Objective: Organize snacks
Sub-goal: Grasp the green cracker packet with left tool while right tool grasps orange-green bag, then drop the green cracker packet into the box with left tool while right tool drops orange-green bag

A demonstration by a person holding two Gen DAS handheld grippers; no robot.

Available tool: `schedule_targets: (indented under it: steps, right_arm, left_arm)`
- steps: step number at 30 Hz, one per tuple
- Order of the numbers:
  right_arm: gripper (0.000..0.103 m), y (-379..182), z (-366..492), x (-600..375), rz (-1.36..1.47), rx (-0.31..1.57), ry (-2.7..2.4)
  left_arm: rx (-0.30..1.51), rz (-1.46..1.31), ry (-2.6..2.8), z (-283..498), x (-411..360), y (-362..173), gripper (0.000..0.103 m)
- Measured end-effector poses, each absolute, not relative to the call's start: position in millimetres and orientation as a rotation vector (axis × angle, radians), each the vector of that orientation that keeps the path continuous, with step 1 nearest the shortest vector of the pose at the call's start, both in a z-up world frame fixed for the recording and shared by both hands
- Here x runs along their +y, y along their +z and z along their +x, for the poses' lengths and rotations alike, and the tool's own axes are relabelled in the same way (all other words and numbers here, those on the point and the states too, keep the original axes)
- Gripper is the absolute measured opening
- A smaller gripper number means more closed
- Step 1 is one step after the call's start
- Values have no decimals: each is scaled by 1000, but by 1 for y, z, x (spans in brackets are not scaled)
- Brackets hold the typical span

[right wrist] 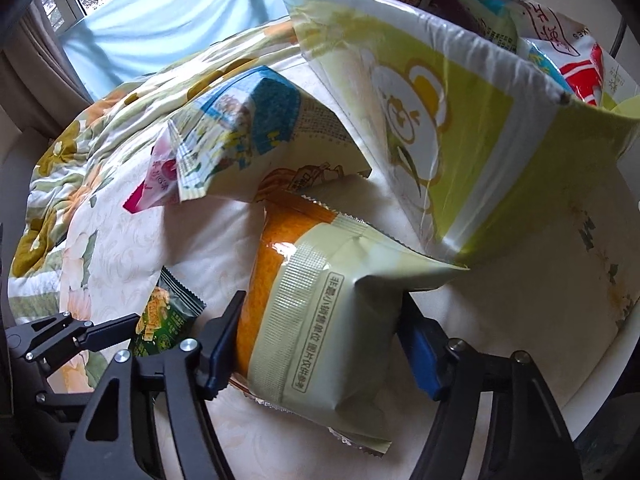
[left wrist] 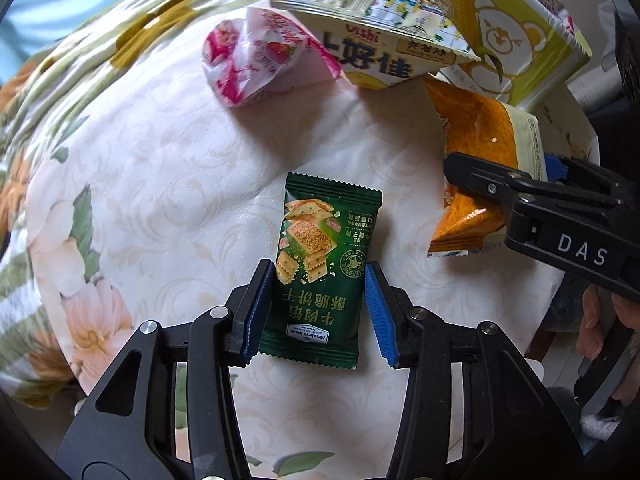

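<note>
A green cracker packet (left wrist: 320,264) lies flat on the floral bedspread (left wrist: 160,152). My left gripper (left wrist: 320,304) is open, its blue pads on either side of the packet's lower half. The packet also shows in the right wrist view (right wrist: 164,316). My right gripper (right wrist: 320,344) straddles an orange and cream snack bag (right wrist: 312,312); its jaws touch the bag's sides. The same bag (left wrist: 476,152) and the right gripper (left wrist: 520,196) show at the right of the left wrist view.
A pink strawberry packet (left wrist: 256,60) and a yellow Oishi bag (left wrist: 376,36) lie at the far side. A large yellow-green bear-print bag (right wrist: 472,128) stands open at the right with several snacks inside. Light blue fabric (right wrist: 168,20) is behind.
</note>
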State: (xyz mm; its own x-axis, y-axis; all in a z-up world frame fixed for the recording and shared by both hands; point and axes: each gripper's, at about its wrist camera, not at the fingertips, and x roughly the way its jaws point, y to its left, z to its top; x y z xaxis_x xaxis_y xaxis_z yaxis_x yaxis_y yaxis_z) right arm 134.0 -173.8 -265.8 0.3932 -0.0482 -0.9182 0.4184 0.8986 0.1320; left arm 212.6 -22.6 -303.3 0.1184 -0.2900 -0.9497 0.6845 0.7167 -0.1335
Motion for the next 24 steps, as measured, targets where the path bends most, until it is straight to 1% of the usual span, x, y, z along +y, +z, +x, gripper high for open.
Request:
schedule_targets:
  steps: [5, 10, 19, 24]
  right_arm:
    - [66, -259, 132, -171, 361, 1122, -283]
    - [66, -239, 120, -169, 349, 1102, -256]
    - [66, -161, 89, -188, 335, 1001, -178]
    - [66, -117, 85, -228, 312, 926, -166]
  left_arm:
    - [1266, 314, -719, 216, -13, -297, 42]
    - [1226, 253, -704, 215, -10, -271, 42]
    - [1120, 164, -678, 212, -20, -192, 42]
    - [1025, 141, -681, 199, -53, -137, 42]
